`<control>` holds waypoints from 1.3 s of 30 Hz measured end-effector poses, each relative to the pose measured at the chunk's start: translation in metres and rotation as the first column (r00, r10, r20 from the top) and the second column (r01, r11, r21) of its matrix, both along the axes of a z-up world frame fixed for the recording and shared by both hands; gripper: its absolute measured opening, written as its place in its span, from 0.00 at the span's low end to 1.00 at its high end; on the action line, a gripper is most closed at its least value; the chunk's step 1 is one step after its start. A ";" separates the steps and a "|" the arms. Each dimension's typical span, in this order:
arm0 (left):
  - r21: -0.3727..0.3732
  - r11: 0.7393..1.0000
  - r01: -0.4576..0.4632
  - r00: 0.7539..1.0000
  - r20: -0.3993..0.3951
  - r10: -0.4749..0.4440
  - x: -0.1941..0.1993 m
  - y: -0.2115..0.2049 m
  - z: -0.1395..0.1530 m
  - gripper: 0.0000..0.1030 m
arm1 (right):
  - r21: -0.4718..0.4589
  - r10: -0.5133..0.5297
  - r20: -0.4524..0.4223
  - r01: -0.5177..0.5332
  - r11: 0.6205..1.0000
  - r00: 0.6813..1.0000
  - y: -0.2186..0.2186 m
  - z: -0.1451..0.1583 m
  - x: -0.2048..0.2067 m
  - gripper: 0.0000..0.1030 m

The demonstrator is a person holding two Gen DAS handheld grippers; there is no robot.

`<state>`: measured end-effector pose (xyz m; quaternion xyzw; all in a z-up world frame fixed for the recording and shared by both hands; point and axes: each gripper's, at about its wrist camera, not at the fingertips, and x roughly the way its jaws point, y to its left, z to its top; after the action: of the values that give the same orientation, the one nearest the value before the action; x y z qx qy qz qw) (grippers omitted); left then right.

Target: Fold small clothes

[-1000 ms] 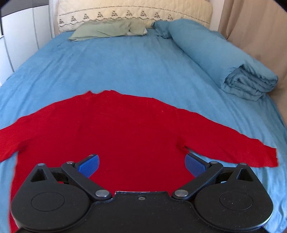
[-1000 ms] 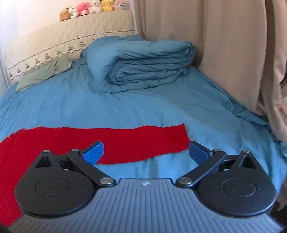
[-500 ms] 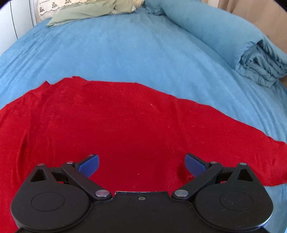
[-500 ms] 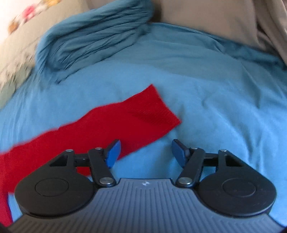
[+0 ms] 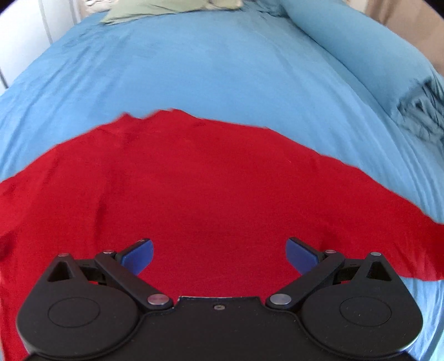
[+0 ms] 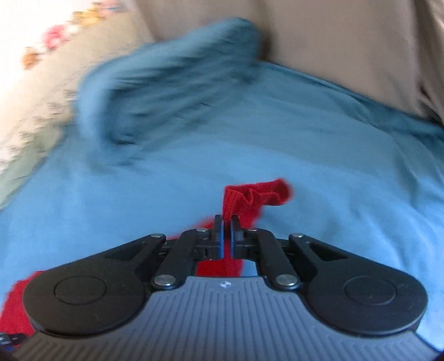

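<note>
A red long-sleeved top (image 5: 199, 188) lies spread flat on the blue bed sheet (image 5: 211, 72), sleeves out to both sides. My left gripper (image 5: 219, 254) is open and empty, low over the top's body, with its blue pads either side of the red cloth. My right gripper (image 6: 227, 226) is shut on the end of the top's right sleeve (image 6: 255, 194). The cuff bunches up in front of the jaws, lifted a little off the sheet. The right wrist view is blurred by motion.
A rolled blue duvet (image 5: 360, 55) lies along the bed's right side, also in the right wrist view (image 6: 172, 89). A green pillow (image 5: 166, 8) and a cream headboard (image 6: 33, 91) are at the head. Beige curtains (image 6: 347, 50) hang on the right.
My right gripper moved onto the sleeve end, closed on it and lifted it, bunching the cuff. My left gripper stayed open and moved lower and closer over the top's body.
</note>
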<state>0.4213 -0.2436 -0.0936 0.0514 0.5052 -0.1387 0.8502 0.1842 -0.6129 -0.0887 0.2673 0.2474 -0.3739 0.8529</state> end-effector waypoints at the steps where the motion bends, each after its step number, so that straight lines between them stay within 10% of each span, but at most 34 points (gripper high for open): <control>1: -0.006 1.000 -0.012 1.000 0.000 0.012 0.002 0.009 0.005 1.00 | -0.008 0.037 0.019 -0.037 0.999 0.999 0.012 0.009 0.011 0.19; 7: -0.023 0.995 -0.096 0.995 0.016 0.096 0.023 0.077 0.033 1.00 | -0.054 0.311 0.128 -0.306 0.950 0.942 0.110 0.057 0.100 0.19; 12: 0.000 0.985 -0.173 0.984 0.033 0.173 0.034 0.148 0.042 1.00 | -0.052 0.538 0.162 -0.538 0.841 0.827 0.217 0.061 0.172 0.19; 19: 0.058 0.956 -0.287 0.958 0.029 0.286 0.030 0.250 0.035 1.00 | 0.003 0.765 0.080 -0.768 0.641 0.639 0.382 0.001 0.238 0.19; 32: 0.021 0.943 -0.331 0.944 -0.010 0.331 0.022 0.306 0.019 1.00 | -0.057 0.836 -0.217 -0.861 0.505 0.504 0.490 -0.099 0.249 0.21; 35: 0.006 0.952 -0.307 0.952 -0.012 0.307 0.024 0.297 0.018 1.00 | -0.054 0.855 -0.207 -0.879 0.475 0.475 0.484 -0.103 0.242 0.31; 37: 0.008 0.959 -0.285 0.959 -0.007 0.285 0.027 0.288 0.019 1.00 | -0.064 0.873 -0.202 -0.895 0.441 0.444 0.484 -0.101 0.242 0.67; 39: 0.007 0.966 -0.257 0.966 -0.009 0.257 0.028 0.276 0.020 1.00 | -0.115 0.879 -0.211 -0.904 0.413 0.428 0.484 -0.092 0.231 0.83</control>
<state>0.4498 0.0328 -0.0736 -0.0130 0.5122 -0.0262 0.8584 0.4151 -0.1291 -0.1807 -0.0195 0.3599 0.0980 0.9276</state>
